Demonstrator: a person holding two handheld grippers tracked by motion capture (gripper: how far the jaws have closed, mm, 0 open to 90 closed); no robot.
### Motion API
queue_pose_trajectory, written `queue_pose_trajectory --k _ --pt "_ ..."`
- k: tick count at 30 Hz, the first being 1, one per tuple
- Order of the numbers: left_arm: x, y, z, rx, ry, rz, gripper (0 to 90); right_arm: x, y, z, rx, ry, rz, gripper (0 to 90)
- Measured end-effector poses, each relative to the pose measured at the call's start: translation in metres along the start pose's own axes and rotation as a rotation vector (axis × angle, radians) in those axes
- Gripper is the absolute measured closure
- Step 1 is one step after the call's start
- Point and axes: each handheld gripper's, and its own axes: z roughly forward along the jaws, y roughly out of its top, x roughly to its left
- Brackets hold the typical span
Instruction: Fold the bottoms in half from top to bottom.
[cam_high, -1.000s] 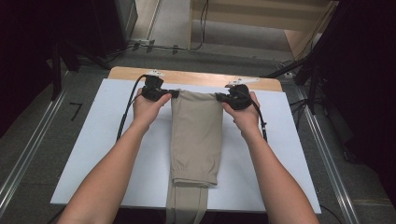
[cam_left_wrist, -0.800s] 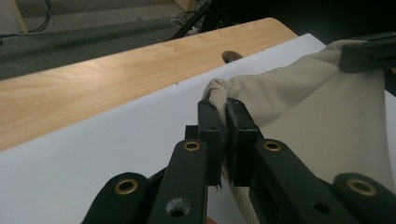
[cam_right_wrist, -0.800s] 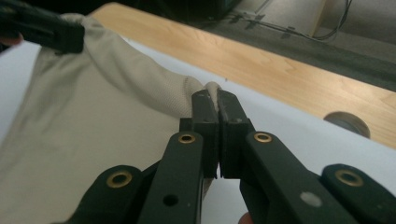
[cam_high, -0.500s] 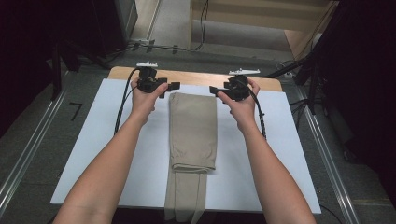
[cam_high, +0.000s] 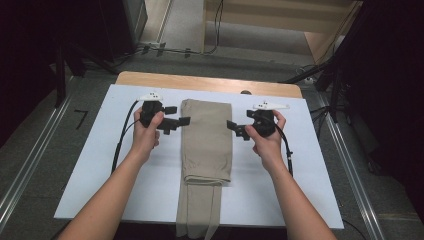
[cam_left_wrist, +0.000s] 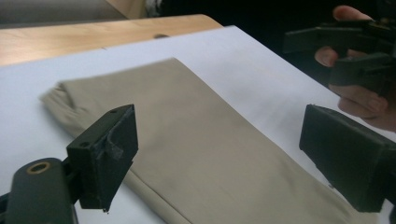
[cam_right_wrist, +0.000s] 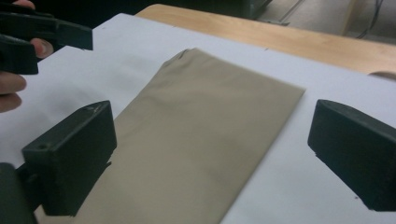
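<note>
High view shows me the folded khaki trousers lying mid-frame on the white sheet, my left gripper and right gripper flanking them, jaws just opened, nothing between them.

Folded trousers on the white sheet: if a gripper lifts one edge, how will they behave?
The trousers are probably floppy: they lie flat in soft folded layers, so a lifted edge would likely droop and unfold. The legs hanging over the near table edge could drag them that way. Rolling seems unlikely.
</note>
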Motion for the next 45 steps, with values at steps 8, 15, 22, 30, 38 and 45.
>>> queue_pose_trajectory --k 8,15,22,30,38,45 --pt "-0.043 -0.047 -0.016 0.020 -0.043 0.022 9.2 0.039 -0.043 -0.028 0.008 0.022 -0.067 0.0" --pt "-0.077 -0.081 -0.022 0.058 -0.062 0.069 0.0 0.065 -0.082 -0.048 0.017 0.066 -0.077 0.0" --pt "-0.098 -0.100 -0.018 0.113 -0.048 0.109 0.0 0.079 -0.122 -0.046 0.092 0.096 -0.084 3.3" --pt "-0.101 -0.111 -0.006 0.226 0.083 0.080 21.6 0.096 -0.130 -0.033 0.140 -0.024 -0.141 16.6" --pt "-0.098 -0.110 -0.010 0.180 0.121 0.055 50.3 0.102 -0.130 -0.032 0.122 -0.080 -0.164 42.5" --pt "-0.096 -0.111 -0.010 0.184 0.128 0.062 66.3 0.105 -0.130 -0.030 0.121 -0.073 -0.202 58.6"
